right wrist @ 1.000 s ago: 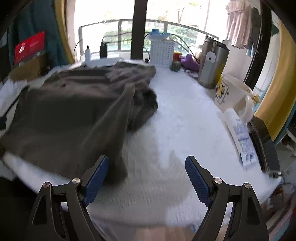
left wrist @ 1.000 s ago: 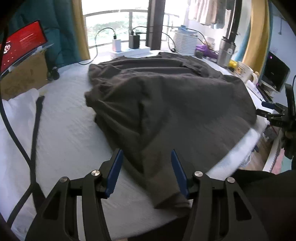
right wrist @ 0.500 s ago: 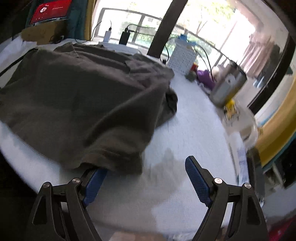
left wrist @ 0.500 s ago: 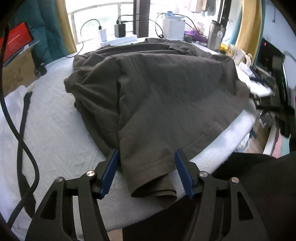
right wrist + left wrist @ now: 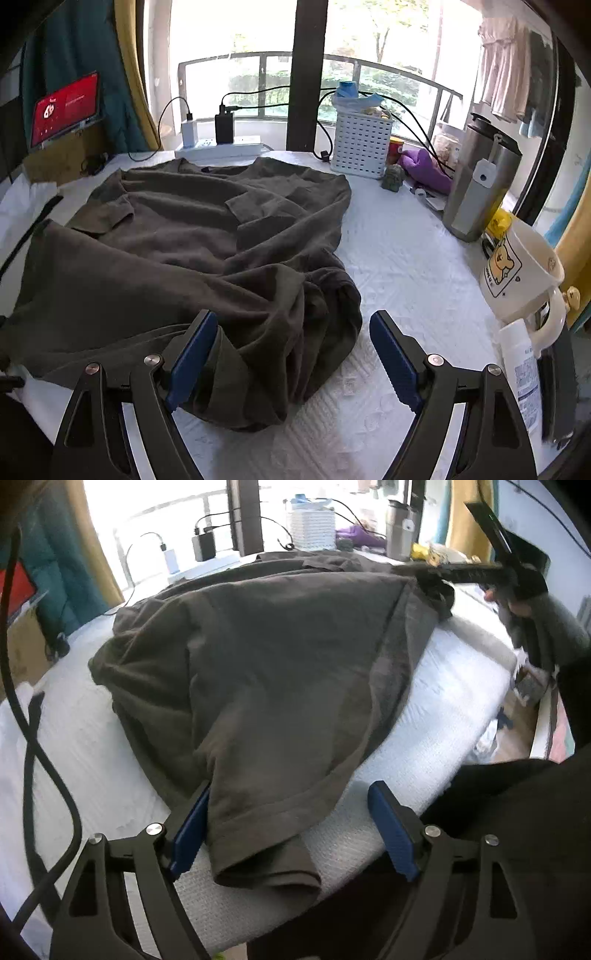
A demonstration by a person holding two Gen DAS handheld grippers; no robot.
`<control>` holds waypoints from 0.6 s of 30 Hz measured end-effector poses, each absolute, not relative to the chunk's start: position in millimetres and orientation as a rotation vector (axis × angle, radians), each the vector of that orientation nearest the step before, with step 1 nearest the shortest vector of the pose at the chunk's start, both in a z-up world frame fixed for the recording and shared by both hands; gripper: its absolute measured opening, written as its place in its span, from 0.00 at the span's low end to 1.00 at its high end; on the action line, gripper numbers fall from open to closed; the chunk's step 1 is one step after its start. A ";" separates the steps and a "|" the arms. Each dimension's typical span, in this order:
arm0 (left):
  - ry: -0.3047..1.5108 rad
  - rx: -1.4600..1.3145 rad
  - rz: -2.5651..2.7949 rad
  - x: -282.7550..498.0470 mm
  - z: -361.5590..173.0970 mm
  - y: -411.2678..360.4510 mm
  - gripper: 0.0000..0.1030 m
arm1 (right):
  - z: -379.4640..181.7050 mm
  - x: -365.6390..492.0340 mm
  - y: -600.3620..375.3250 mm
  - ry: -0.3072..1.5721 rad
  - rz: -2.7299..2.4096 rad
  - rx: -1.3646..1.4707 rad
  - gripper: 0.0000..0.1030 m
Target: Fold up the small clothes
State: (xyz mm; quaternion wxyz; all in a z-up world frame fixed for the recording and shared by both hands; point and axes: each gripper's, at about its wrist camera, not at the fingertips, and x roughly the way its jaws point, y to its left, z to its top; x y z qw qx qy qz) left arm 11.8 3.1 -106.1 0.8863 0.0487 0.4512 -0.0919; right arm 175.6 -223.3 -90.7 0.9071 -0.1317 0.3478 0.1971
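Note:
A dark grey T-shirt (image 5: 280,672) lies crumpled on the white-covered table (image 5: 92,753). My left gripper (image 5: 291,832) is at the table's near edge and its jaws are opening. The shirt's hem corner (image 5: 266,856) lies loose between them, beside the left pad. My right gripper (image 5: 293,356) stands open over the shirt's bunched right edge (image 5: 295,325), with folds of cloth between its pads and nothing pinched. In the left wrist view the right gripper (image 5: 430,579), held by a hand (image 5: 517,605), reaches the shirt's far right corner.
Along the back stand a power strip with chargers (image 5: 221,142), a white basket (image 5: 362,142), a steel tumbler (image 5: 480,181), a mug (image 5: 521,273) and a white bottle (image 5: 521,369). A black cable (image 5: 44,760) crosses the left side. A red screen (image 5: 64,107) is far left.
The left jaws have spread wider and the hem corner they enclosed now lies loose. The right gripper moved left from bare table onto the shirt's bunched right edge.

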 end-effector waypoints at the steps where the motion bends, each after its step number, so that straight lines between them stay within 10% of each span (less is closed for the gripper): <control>1: 0.932 0.103 -0.188 11.6 -106.3 4.0 0.80 | -91.4 174.4 -224.0 0.719 0.409 -0.274 0.83; 4: 0.917 0.109 -0.196 11.2 -106.6 5.7 0.79 | -94.2 165.5 -225.9 0.714 0.411 -0.281 0.83; 9: 0.892 0.115 -0.171 15.0 -100.6 13.4 0.15 | -98.1 156.7 -234.5 0.720 0.400 -0.275 0.83; 18: 0.905 0.003 -0.157 32.6 -98.0 34.2 0.11 | -113.4 118.8 -232.5 0.758 0.413 -0.399 0.83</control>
